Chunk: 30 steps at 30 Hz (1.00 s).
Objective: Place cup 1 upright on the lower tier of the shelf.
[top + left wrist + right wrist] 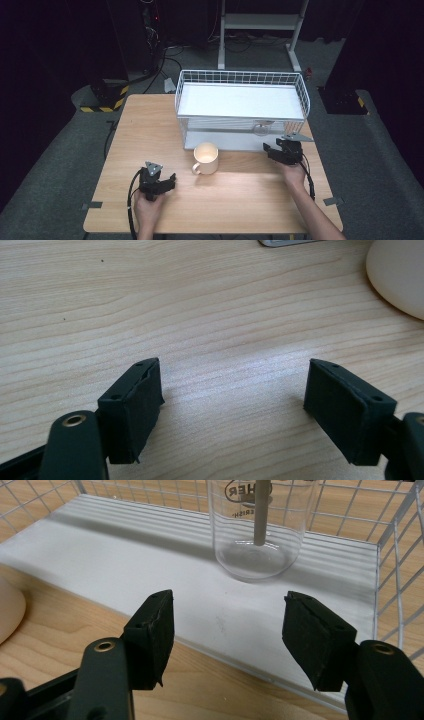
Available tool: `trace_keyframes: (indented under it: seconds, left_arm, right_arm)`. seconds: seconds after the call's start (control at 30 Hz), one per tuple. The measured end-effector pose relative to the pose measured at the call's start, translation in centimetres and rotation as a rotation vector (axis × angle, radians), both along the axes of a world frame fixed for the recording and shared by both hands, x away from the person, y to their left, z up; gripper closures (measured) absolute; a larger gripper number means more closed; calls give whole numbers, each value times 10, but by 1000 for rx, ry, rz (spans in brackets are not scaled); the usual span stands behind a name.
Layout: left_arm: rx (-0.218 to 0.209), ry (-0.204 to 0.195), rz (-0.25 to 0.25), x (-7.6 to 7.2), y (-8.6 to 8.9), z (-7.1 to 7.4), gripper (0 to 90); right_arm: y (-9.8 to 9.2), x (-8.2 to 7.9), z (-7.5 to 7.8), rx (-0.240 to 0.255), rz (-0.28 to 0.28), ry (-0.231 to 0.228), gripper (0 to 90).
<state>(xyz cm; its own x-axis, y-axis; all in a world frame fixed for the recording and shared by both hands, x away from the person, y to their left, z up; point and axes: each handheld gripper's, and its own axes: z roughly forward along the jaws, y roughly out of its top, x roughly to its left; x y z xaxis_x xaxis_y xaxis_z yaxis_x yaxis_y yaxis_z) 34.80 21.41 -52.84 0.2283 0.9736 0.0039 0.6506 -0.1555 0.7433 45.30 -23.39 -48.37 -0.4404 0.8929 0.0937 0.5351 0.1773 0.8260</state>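
Observation:
A cream mug stands on the wooden table in front of a white two-tier wire rack. On the rack's lower shelf a clear glass stands upright; the high view shows the glass behind the front wire. My right gripper hovers just before that shelf, open, and in the right gripper view the gripper has nothing between its jaws, the glass a short way ahead. My left gripper sits low over bare wood, left of the mug, open and empty. The mug's side shows at upper right.
The rack's top shelf is a bare white board inside a wire rim. Beyond the table stand a white metal frame, cables and black-yellow striped blocks on the floor. Tape marks sit near the table's front corners.

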Motion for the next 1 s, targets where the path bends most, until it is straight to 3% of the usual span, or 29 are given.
trace_keyframes:
  seconds: [0.3, 1.0]
  left_arm:
    - [0, 0, 0, 0, 0, 0, 233]
    - [0, -2, 1, 0, 0, 0, 233]
  right_arm:
    - [-6, -13, 9, 29, 12, -40, 370]
    - [-28, -36, 2, 46, -10, -39, 370]
